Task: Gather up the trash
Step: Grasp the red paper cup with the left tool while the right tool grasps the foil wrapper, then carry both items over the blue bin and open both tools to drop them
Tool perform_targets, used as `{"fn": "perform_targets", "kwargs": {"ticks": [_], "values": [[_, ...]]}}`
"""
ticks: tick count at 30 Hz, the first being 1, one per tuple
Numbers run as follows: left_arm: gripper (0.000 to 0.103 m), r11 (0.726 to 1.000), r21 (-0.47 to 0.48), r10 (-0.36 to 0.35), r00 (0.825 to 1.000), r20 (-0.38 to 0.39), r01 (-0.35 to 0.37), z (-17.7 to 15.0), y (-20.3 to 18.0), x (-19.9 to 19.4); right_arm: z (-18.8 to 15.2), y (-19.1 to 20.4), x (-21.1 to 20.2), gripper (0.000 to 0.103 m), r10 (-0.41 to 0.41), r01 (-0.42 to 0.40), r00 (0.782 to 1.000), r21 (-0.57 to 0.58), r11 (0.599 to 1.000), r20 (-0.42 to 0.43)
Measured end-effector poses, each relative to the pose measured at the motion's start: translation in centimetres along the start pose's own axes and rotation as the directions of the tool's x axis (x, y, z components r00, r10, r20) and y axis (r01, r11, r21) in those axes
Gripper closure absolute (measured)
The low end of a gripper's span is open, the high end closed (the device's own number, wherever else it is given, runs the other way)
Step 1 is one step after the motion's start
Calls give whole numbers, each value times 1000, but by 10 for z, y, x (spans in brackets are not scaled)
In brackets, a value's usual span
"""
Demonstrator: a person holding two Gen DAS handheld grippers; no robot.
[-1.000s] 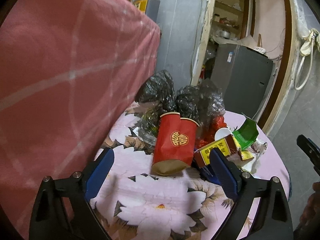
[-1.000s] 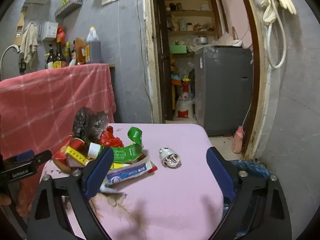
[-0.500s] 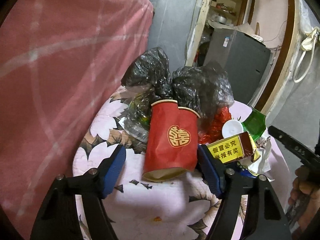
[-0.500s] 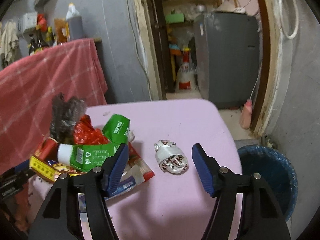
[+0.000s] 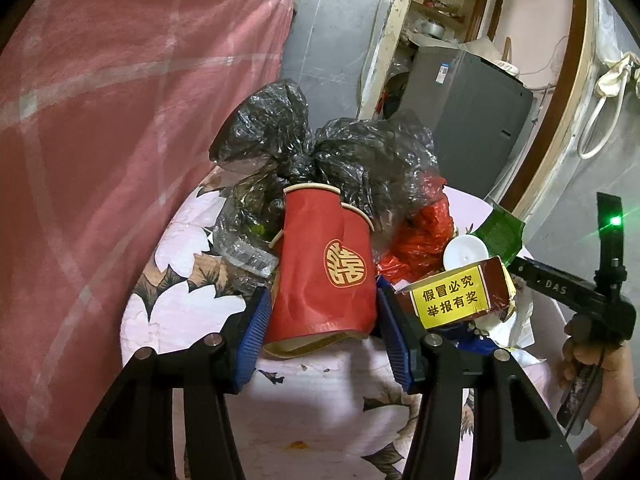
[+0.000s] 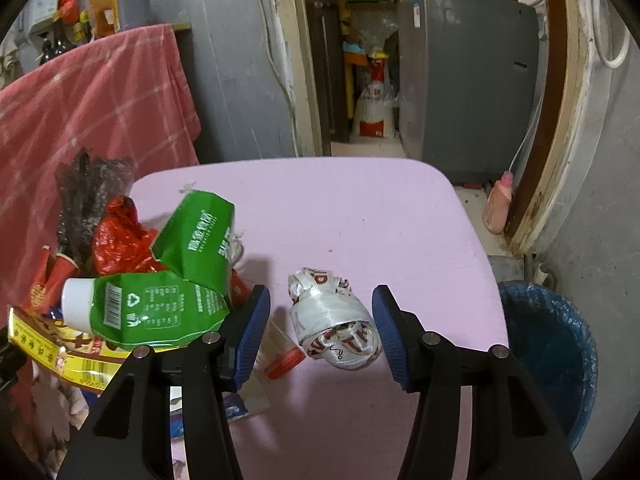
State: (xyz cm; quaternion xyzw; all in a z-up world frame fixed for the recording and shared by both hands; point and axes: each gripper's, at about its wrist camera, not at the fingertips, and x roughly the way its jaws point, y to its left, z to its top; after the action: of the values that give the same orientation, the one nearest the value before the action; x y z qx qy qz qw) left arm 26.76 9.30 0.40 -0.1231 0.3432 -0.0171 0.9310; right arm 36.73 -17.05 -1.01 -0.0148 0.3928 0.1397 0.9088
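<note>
Left wrist view: the pink flowered tablecloth (image 5: 320,412) lies under the left gripper (image 5: 322,304), with the knotted black plastic bag (image 5: 360,156) heaped beyond its fingertips. Between the blue pads sits the red paper cup (image 5: 324,276), crushed and creased, a gold double-happiness emblem on its side. It lies tilted, long axis running away from the gripper, flat base toward the camera and rolled rim toward the bag. Both pads stand right at the cup's sides, apparently touching, though whether they truly pinch it I cannot tell. Just right of the right pad is a dark red carton with a yellow label (image 5: 456,296), and past that a white cap (image 5: 464,254).

Right wrist view: the blue-lined trash bin (image 6: 548,360) stands on the floor to the right of the right gripper (image 6: 320,308). Left of the left pad lies a crumpled green carton (image 6: 160,304). The wadded white printed bag (image 6: 336,324) rests on the cloth between the spread fingers, nearer the right pad, with a gap at its left; its long axis runs roughly forward, rolled end toward the camera.
</note>
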Motion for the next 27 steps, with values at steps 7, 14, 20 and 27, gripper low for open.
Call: {"fn": "perform_targets", "kwargs": {"ticks": [7,14,20,27], "values": [[56,1000,10,14,999,29,-15,-4,-11,-9,-4,-2,5,66,29,-29,999,14,999,-19],[56,1000,-14,21,996,83,-20,-13,-21,-23,-13,-3,-7,72,54,-54,998,20,998,13],[56,999,-11,31,987,157,-30,-21,-32,-42,-28,1,-41,73,51,-51,993,-1,999,110],[56,999,-2,50,968,244,-51,-29,-46,-65,-39,8,-76,73,50,-46,976,-22,999,211]]}}
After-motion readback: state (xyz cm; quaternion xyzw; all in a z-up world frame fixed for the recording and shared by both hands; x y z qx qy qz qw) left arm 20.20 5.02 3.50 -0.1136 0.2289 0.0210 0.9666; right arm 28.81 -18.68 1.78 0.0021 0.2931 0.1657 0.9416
